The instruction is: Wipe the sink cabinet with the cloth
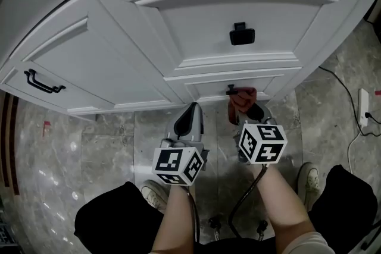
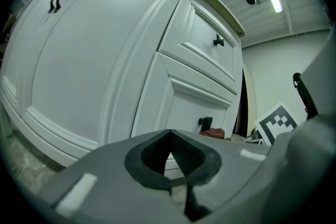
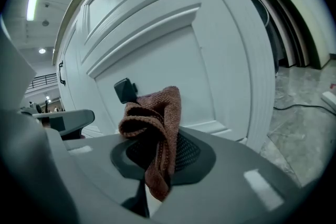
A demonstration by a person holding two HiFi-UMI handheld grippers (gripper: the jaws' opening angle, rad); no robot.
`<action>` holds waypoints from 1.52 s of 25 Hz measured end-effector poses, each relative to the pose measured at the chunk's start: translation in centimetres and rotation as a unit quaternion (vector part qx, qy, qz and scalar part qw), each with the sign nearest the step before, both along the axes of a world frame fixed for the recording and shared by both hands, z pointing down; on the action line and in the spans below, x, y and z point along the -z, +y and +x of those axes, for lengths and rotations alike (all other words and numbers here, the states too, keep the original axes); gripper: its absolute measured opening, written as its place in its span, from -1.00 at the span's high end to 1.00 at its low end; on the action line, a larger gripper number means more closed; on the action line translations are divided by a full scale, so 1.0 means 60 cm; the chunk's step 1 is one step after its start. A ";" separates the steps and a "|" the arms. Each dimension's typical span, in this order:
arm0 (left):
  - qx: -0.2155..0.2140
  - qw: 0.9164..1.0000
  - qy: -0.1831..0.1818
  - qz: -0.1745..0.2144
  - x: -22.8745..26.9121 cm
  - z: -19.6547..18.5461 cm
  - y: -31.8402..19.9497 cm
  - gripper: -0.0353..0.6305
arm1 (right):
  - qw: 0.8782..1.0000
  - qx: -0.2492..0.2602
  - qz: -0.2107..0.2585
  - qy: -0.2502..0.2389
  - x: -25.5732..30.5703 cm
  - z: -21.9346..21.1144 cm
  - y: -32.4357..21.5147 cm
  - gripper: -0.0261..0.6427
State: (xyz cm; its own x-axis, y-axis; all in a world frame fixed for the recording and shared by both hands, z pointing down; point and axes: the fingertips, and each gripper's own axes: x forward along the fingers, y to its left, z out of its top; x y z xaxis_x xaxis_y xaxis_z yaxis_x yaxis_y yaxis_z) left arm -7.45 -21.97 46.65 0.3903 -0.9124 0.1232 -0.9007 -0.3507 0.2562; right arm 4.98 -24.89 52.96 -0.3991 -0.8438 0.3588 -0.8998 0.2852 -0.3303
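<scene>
The white sink cabinet [image 1: 208,27] curves across the top of the head view. My right gripper [image 1: 249,111] is shut on a reddish-brown cloth [image 1: 241,99], which bunches up above the jaws [image 3: 157,123]. The cloth sits just in front of the low drawer's black knob [image 3: 125,89], close to the bottom panel [image 3: 173,50]; I cannot tell whether it touches. My left gripper [image 1: 190,117] hangs beside it to the left, shut with nothing held [image 2: 170,157], pointing at the cabinet's lower front [image 2: 94,71]. From there the cloth [image 2: 212,134] shows past the knob [image 2: 205,123].
A black bar handle [image 1: 43,82] sits on the left door and a square black knob [image 1: 241,34] on the upper drawer. On the marble floor at the right lie a white power strip [image 1: 363,109] and its cable. The person's shoes [image 1: 308,178] stand close behind the grippers.
</scene>
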 end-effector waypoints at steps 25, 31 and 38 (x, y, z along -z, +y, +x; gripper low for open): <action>-0.022 0.995 -0.033 0.092 0.160 0.065 0.051 0.89 | 0.990 -0.107 0.089 -0.007 0.181 0.182 0.059 0.68; 0.009 0.988 -0.043 0.151 0.283 0.048 0.125 0.89 | 0.980 -0.059 0.188 0.017 0.322 0.127 0.127 0.68; 0.018 0.982 -0.062 0.176 0.351 0.061 0.260 0.89 | 0.973 -0.041 0.228 0.011 0.395 0.110 0.246 0.68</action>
State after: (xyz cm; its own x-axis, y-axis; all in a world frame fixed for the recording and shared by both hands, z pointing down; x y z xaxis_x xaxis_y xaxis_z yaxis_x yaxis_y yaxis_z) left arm -3.78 -6.35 25.61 0.3599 -0.9194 -0.1587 -0.9304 -0.3663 0.0126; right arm 11.55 -10.15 29.27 -0.3204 -0.9458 -0.0531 -0.9310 0.3248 -0.1668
